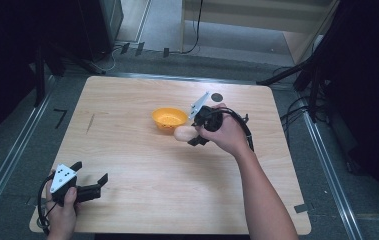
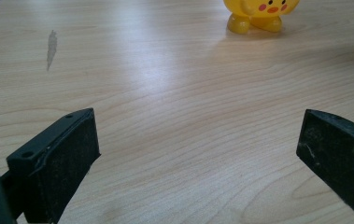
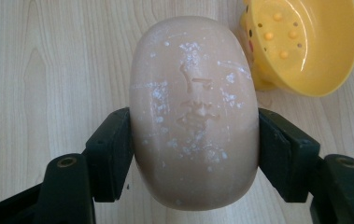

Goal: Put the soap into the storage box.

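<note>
A wooden table [image 1: 142, 165] is seen from above, with a person's forearms reaching in from the bottom edge. Near the table's middle sits a small yellow dish [image 1: 169, 118], shaped like a cartoon figure with little feet and pink cheeks. Its inside has raised dots and small holes.

The right hand [image 1: 227, 132] holds the right gripper [image 1: 193, 134] just beside the dish, on its near right side. This gripper is clamped on a pale pink oval soap [image 3: 195, 112], one jaw pressing each side. The soap's surface is flecked with white specks and carries a faint embossed mark. From the right gripper view, the soap is next to the dish's rim, not inside it.

The left hand [image 1: 62, 210] rests at the table's near left corner, well apart from the dish. The left gripper [image 1: 91, 176] has its jaws spread wide, with bare wood between them.
</note>
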`<act>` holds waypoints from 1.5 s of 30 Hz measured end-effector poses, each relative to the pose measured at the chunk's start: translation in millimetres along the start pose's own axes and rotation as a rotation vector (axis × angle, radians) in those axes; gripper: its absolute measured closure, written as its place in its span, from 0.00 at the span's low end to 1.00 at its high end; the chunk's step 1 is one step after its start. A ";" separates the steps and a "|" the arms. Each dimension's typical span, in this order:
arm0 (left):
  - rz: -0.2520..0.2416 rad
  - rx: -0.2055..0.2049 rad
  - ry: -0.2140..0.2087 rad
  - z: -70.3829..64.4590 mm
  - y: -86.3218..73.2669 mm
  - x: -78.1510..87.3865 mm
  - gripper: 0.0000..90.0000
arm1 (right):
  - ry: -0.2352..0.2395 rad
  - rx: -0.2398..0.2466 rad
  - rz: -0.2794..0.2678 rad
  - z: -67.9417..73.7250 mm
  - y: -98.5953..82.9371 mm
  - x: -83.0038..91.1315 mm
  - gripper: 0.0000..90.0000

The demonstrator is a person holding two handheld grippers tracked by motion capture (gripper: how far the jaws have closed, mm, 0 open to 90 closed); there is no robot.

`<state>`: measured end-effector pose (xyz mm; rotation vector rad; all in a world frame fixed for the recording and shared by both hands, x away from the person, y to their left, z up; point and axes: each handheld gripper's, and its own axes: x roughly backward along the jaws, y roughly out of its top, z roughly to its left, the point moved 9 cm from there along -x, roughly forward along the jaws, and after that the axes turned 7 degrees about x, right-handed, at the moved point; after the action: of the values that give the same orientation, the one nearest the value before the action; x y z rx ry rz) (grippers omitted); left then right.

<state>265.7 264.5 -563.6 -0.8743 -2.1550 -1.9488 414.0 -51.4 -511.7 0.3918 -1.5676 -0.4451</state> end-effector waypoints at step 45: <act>-0.009 0.022 -0.004 1.9 0.8 0.8 0.00 | 0.006 -0.080 0.101 -68.6 44.0 -46.0 0.37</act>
<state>265.9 266.5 -562.8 -0.8669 -2.1824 -1.9252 485.6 6.9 -527.1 0.2508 -1.5512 -0.4265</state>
